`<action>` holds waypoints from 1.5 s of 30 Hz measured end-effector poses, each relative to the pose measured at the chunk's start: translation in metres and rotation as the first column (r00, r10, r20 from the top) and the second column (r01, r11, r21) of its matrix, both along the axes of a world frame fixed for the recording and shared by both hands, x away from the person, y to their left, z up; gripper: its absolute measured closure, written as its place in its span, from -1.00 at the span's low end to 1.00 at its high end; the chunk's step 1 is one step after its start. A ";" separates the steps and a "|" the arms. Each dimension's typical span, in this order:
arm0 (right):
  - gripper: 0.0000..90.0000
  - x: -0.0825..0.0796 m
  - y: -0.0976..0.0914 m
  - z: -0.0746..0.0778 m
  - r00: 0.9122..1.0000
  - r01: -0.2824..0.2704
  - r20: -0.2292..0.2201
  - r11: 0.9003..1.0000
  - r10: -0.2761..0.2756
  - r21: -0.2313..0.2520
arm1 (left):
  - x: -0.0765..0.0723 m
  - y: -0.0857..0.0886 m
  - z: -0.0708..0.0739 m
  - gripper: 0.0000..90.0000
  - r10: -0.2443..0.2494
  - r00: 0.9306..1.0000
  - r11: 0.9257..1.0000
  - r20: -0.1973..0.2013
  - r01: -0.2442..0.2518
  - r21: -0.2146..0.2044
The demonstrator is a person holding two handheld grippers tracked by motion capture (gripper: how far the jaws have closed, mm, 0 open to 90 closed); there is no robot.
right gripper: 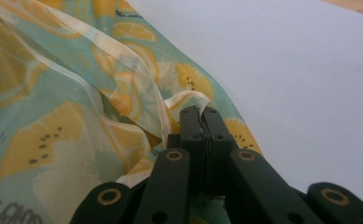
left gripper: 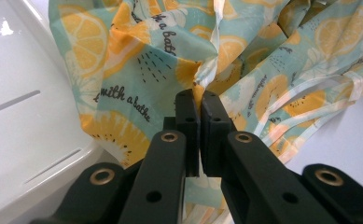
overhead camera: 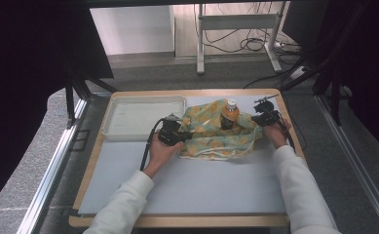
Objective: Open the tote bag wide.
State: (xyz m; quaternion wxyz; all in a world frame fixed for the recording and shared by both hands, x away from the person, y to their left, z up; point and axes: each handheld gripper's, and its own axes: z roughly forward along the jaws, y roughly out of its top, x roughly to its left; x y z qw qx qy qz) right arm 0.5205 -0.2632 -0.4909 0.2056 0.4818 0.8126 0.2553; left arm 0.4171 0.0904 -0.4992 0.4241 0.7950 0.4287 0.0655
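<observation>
I've got the lemon-print cloth spread mid-desk, bottle standing on it. Left hand-held gripper clamped on its left edge, right hand-held gripper on the right hem. Wrapping step; next, I'd bring both edges up over the bottle.

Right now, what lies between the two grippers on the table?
In the high view, the fruit-print cloth spans from the left gripper to the right gripper, each shut on an edge, and an orange bottle stands between them.
</observation>
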 end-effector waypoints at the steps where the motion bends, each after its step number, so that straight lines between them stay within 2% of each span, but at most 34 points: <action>1: 0.95 0.000 -0.001 -0.001 1.000 -0.004 0.000 1.000 0.004 -0.003 | 0.000 0.000 0.000 0.96 -0.003 1.000 1.000 0.000 0.003 0.003; 7: 0.94 -0.003 -0.002 -0.004 1.000 0.002 -0.008 1.000 -0.002 0.012 | 0.000 -0.001 -0.003 0.95 -0.004 1.000 1.000 -0.005 0.004 0.006; 9: 0.82 -0.003 -0.004 -0.001 1.000 0.004 0.001 1.000 -0.004 0.014 | 0.000 -0.001 -0.002 0.95 -0.006 1.000 1.000 -0.003 0.006 0.004; 12: 0.51 -0.006 -0.009 0.014 0.999 0.021 0.046 0.999 -0.022 0.038 | 0.000 0.000 -0.002 0.95 -0.005 1.000 1.000 0.000 0.005 -0.003; 14: 0.24 -0.009 -0.014 0.028 0.995 0.040 0.088 0.997 -0.046 0.066 | 0.000 0.000 -0.002 0.95 -0.005 1.000 1.000 0.001 0.005 -0.005; 15: 0.19 -0.011 -0.016 0.035 0.992 0.049 0.110 0.996 -0.058 0.077 | 0.000 0.001 -0.002 0.95 -0.006 1.000 1.000 0.001 0.006 -0.005; 18: 0.13 -0.020 -0.021 0.056 0.986 0.054 0.153 0.991 -0.073 0.120 | -0.001 0.000 -0.001 0.95 -0.010 1.000 1.000 0.003 0.010 -0.006; 20: 0.11 -0.029 -0.021 0.067 0.983 0.039 0.174 0.989 -0.063 0.139 | -0.002 -0.001 0.000 0.95 -0.012 1.000 1.000 0.006 0.012 -0.006; 23: 0.08 -0.044 -0.018 0.078 0.983 0.005 0.183 0.992 -0.029 0.128 | -0.003 -0.002 0.001 0.95 -0.011 1.000 1.000 0.011 0.011 -0.006; 27: 0.07 -0.063 -0.009 0.086 0.982 -0.042 0.189 0.991 0.017 0.125 | -0.004 -0.003 0.002 0.95 -0.013 1.000 1.000 0.013 0.013 -0.003; 31: 0.06 -0.079 0.008 0.088 0.980 -0.100 0.182 0.989 0.078 0.111 | -0.004 -0.004 0.002 0.95 -0.012 1.000 1.000 0.019 0.012 -0.002; 36: 0.06 -0.083 0.029 0.083 0.978 -0.148 0.159 0.985 0.134 0.085 | -0.004 -0.004 0.001 0.95 -0.009 1.000 1.000 0.016 0.009 -0.004; 39: 0.03 -0.076 0.036 0.073 0.983 -0.137 0.130 0.989 0.130 0.048 | -0.004 -0.003 0.001 0.95 -0.013 1.000 1.000 0.015 0.013 0.001; 45: 0.02 -0.062 0.036 0.053 0.993 -0.093 0.080 0.996 0.092 -0.001 | -0.003 -0.004 0.000 0.95 -0.013 1.000 1.000 0.010 0.013 0.003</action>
